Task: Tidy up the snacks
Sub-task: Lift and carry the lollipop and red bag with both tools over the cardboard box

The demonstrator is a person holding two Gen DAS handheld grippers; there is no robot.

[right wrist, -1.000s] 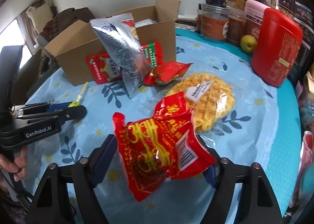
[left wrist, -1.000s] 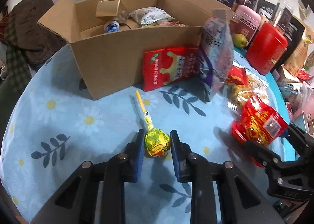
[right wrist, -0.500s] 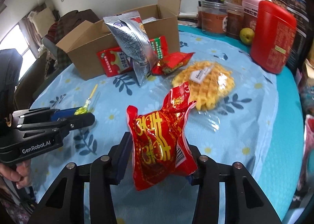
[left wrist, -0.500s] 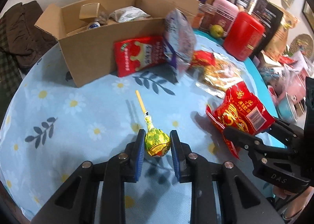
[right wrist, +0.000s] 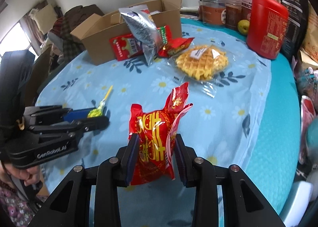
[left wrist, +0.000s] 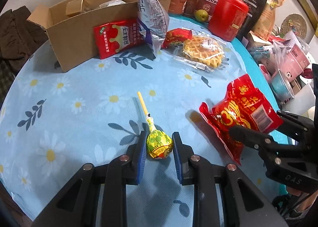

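A yellow-wrapped lollipop (left wrist: 159,144) sits between the blue pads of my left gripper (left wrist: 159,137), which is shut on it; its yellow stick points away over the blue floral tablecloth (left wrist: 79,119). A crumpled red snack packet (right wrist: 155,137) stands upright in my right gripper (right wrist: 156,141). Its jaws are closing and the pads press the packet's sides. The left wrist view shows that packet (left wrist: 238,115) lifted off the cloth at the right. An open cardboard box (left wrist: 75,34) with items inside stands at the far left.
Leaning on the box are a flat red packet (left wrist: 117,36) and a silver-purple bag (left wrist: 153,12). A small red packet (left wrist: 176,37) and a wrapped waffle (left wrist: 202,48) lie nearby. A red canister (left wrist: 226,16), jars and a pear (left wrist: 200,15) line the back. Clutter crowds the right edge.
My right gripper closed from wide open onto the red packet, squeezing it narrow and upright. Both grippers drew back from the box; the lollipop stayed gripped in the left.
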